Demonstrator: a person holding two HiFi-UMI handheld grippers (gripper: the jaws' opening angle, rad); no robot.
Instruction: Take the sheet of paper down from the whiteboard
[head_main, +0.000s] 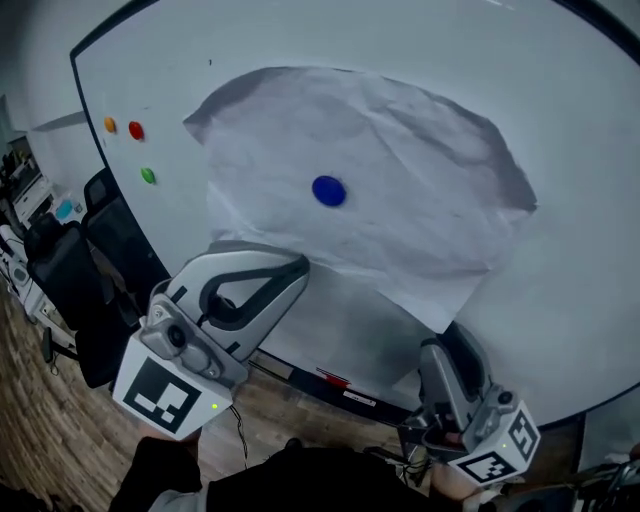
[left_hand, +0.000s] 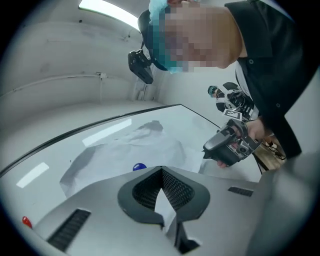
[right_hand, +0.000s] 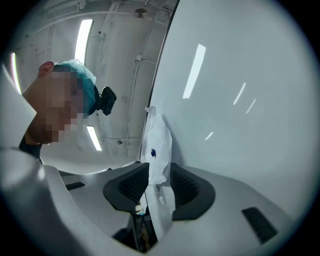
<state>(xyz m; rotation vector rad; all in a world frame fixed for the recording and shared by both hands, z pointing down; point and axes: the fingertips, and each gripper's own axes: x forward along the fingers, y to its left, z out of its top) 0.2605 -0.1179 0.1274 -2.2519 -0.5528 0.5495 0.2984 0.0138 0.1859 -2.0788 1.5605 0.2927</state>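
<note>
A crumpled white sheet of paper (head_main: 400, 180) hangs on the whiteboard (head_main: 570, 250), pinned near its middle by a blue magnet (head_main: 328, 190). My right gripper (head_main: 450, 352) sits just below the sheet's lower corner. In the right gripper view it (right_hand: 159, 172) stands open with the paper (right_hand: 159, 140) edge hanging loose in the gap between the pads, and the blue magnet (right_hand: 153, 153) shows higher up. My left gripper (head_main: 285, 270) is raised in front of the board below the sheet. It (left_hand: 161, 172) is shut with nothing held, facing the paper (left_hand: 125, 150) and magnet (left_hand: 139, 166).
Orange (head_main: 110, 125), red (head_main: 136, 130) and green (head_main: 148, 176) magnets sit on the board's left part. A marker tray with a red marker (head_main: 335, 379) runs along the board's lower edge. Black office chairs (head_main: 110, 240) stand at left on the wood floor.
</note>
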